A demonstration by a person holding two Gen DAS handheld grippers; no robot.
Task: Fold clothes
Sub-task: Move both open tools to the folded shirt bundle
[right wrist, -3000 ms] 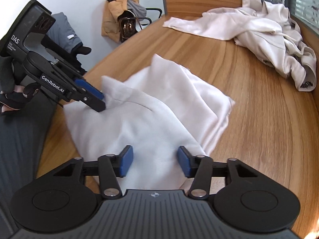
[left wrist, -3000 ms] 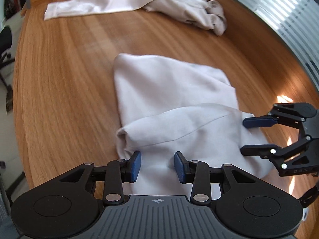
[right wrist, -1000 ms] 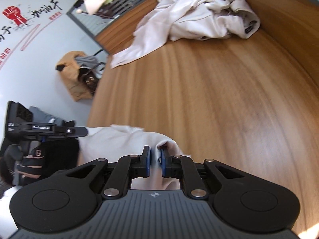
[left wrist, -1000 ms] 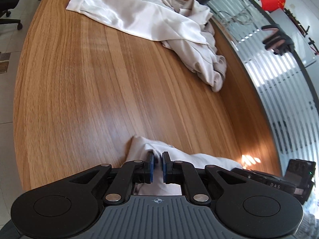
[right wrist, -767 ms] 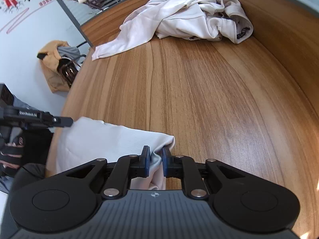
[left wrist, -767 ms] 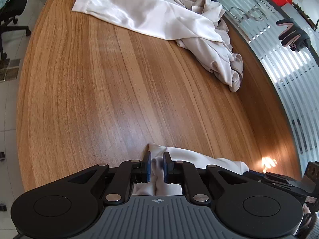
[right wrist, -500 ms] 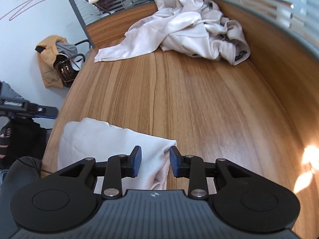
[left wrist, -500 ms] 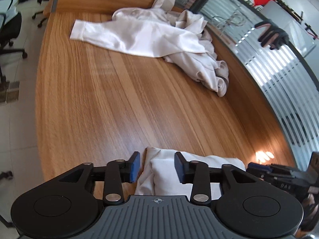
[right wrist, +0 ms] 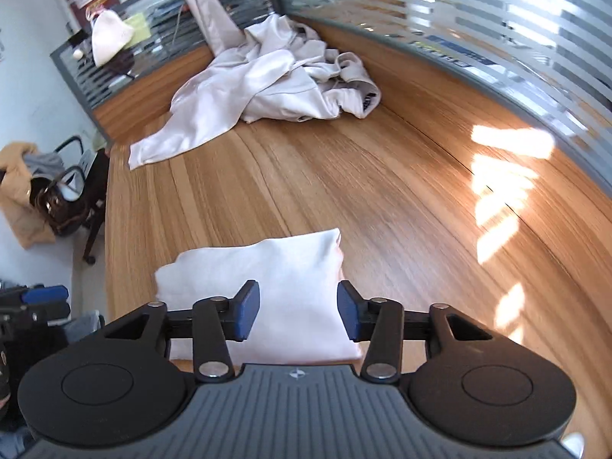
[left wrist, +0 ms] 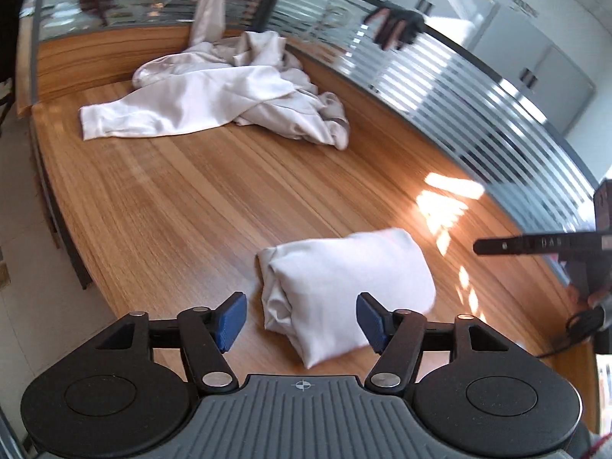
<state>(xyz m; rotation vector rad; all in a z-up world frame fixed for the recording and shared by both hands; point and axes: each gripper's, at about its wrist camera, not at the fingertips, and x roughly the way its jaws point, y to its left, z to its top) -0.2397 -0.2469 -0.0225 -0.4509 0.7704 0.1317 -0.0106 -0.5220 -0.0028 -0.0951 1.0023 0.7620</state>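
While both my left tongs and right tongs are opening with nothing pinched, I should lift straight off so the folded white cloth bundle lies undisturbed on the wooden bench

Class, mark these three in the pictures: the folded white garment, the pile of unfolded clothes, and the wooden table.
folded white garment point(left wrist: 344, 283), left wrist view, middle of its top face.
pile of unfolded clothes point(right wrist: 267, 88), right wrist view, middle of the heap.
wooden table point(left wrist: 199, 199), left wrist view, bare wood between the two.
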